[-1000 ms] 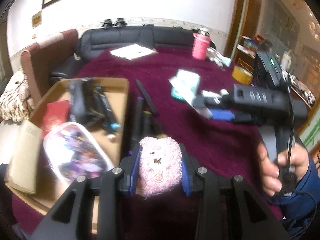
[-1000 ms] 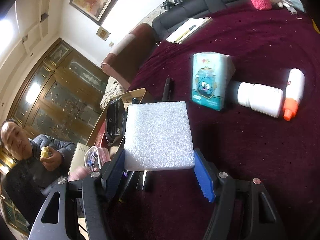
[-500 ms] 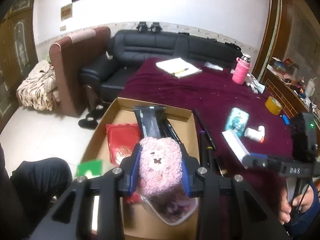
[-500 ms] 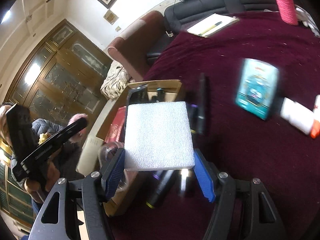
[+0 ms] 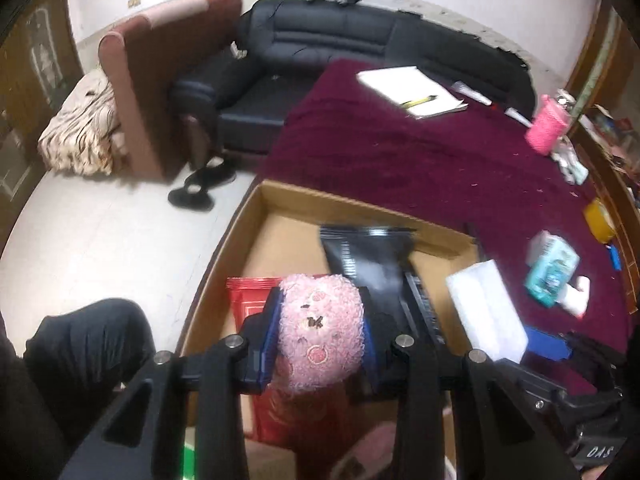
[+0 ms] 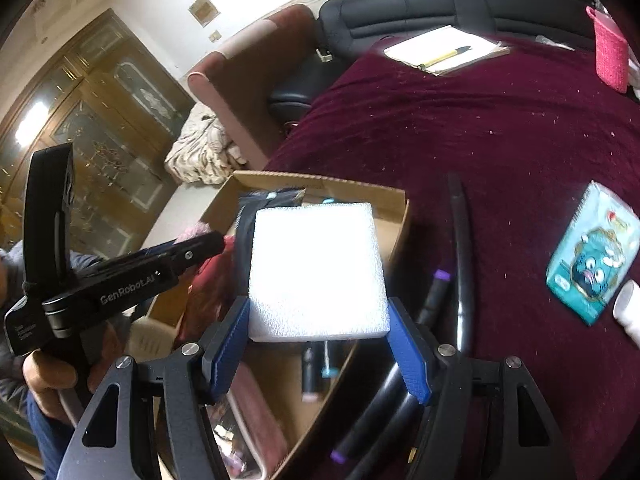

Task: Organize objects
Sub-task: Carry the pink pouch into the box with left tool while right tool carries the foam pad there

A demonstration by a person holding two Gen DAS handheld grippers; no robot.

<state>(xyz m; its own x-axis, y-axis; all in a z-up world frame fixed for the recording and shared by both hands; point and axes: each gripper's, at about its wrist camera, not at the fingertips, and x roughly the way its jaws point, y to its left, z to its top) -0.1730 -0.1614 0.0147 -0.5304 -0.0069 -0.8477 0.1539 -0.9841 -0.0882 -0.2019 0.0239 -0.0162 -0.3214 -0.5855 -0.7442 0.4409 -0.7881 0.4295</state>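
A fluffy pink plush toy [image 5: 320,328] is clamped between the blue pads of my left gripper [image 5: 318,340], which hangs over the open cardboard box [image 5: 256,208]. My right gripper [image 6: 318,344] is shut on a white foam block [image 6: 316,272], held above the box's right side [image 6: 400,220]. That foam block [image 5: 486,312] and the right gripper's blue pad [image 5: 546,342] show at the right in the left wrist view. The left gripper's black body [image 6: 132,276] crosses the left of the right wrist view. Inside the box lie a red packet [image 5: 248,300] and a black pouch [image 5: 368,252].
Dark pens [image 6: 460,248] lie on the maroon tablecloth [image 6: 500,128] beside the box. A teal tissue pack [image 6: 592,268], a white bottle [image 5: 576,300], a pink cup [image 5: 546,128] and a notepad with a pencil [image 5: 412,90] lie further off. A black sofa [image 5: 340,36] stands behind; slippers [image 5: 200,188] lie on the floor.
Both grippers have swung left from over the tablecloth to over the cardboard box, each still carrying its object. The tissue pack and bottle have slid to the right edge of both views.
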